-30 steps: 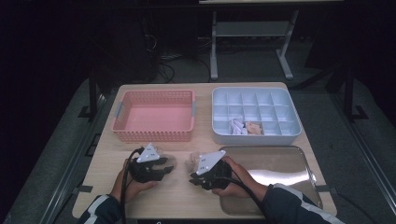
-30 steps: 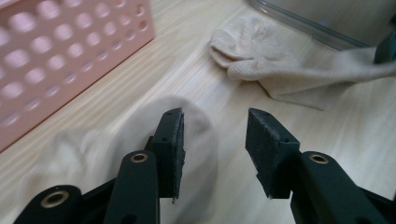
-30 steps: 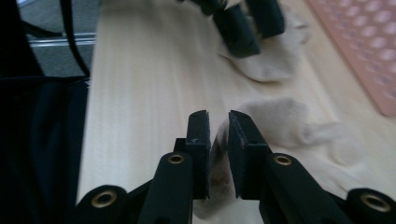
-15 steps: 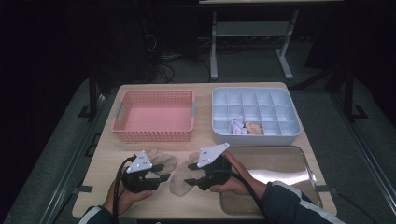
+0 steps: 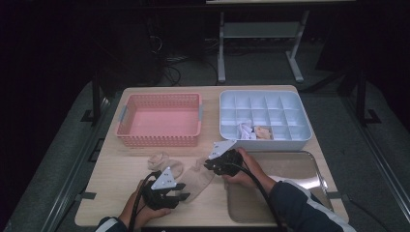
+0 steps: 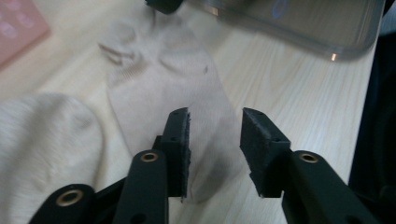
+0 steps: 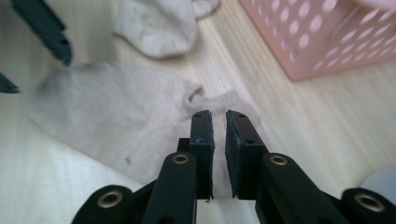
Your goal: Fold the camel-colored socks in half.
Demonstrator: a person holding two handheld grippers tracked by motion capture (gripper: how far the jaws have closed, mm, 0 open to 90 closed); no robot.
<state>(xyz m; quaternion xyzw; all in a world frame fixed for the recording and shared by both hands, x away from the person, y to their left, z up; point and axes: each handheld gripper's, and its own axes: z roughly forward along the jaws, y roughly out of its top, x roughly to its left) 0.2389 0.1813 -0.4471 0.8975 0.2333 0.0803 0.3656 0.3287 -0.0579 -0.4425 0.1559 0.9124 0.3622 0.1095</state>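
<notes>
A flat beige sock [image 5: 200,176] lies on the wooden table between both grippers. My left gripper [image 5: 183,191] stands open astride its toe end [image 6: 163,70]; its jaws [image 6: 215,112] have just been closing and the pads are clear of the fabric. My right gripper [image 5: 209,165] is at the cuff end [image 7: 116,116]. Its jaws [image 7: 219,114] have just been closing to a narrow slit with a thin fold of the cuff in it. A second, ribbed cream sock [image 5: 162,159] lies bunched just beyond, also seen beside the left jaw [image 6: 42,135].
A pink perforated basket [image 5: 159,121] stands at the back left. A white compartment box [image 5: 266,143] at the back right holds a few small items. A shiny metal tray [image 5: 300,166] lies at the front right, under the person's right forearm.
The left gripper has drawn back toward the near edge and the right one has shifted slightly away from it. The flat sock now lies stretched out between them.
</notes>
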